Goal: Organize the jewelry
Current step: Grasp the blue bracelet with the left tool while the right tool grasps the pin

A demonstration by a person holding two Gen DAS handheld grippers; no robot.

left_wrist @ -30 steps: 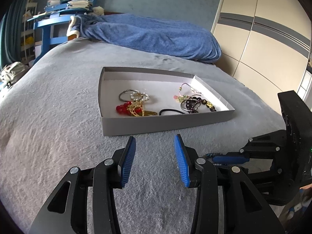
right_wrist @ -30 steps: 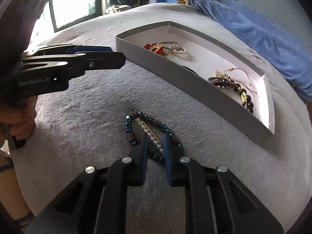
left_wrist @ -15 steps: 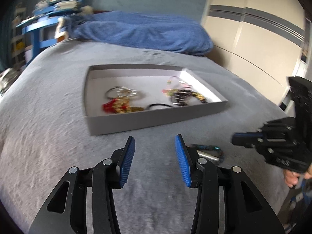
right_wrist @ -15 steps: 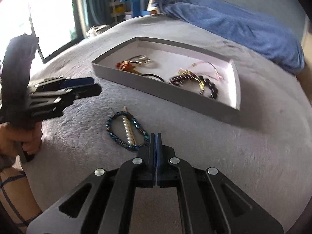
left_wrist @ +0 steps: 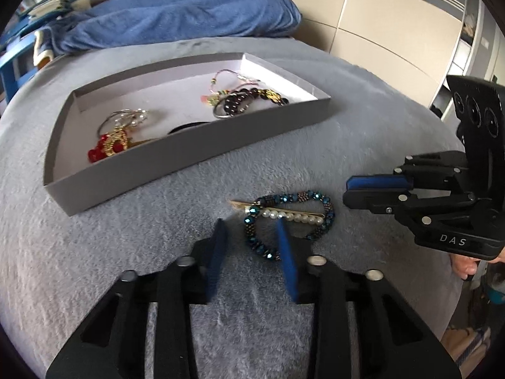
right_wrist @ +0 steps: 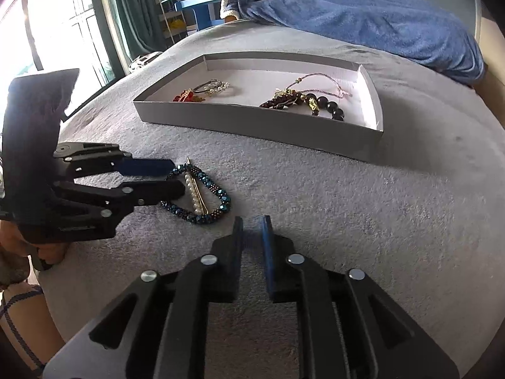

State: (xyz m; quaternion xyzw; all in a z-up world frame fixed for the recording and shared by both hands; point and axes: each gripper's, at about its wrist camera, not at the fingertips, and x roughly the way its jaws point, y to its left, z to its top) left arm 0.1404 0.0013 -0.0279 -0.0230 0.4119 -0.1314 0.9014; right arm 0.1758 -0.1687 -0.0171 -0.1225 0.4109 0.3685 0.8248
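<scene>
Left wrist: left gripper (left_wrist: 251, 237) jaws apart, at bracelet (left_wrist: 288, 218) with pearl pin (left_wrist: 284, 213) on bed, near tray (left_wrist: 195, 148); straddle one strand, pinch low
Right wrist: right gripper (right_wrist: 252, 235) slightly apart, empty; contact seemingly none

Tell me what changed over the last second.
The right gripper let go of the blue bracelet and pearl clip, backing off slightly open. The left gripper swung over to them, open. Both still lie on the blanket; the box is unchanged.
</scene>
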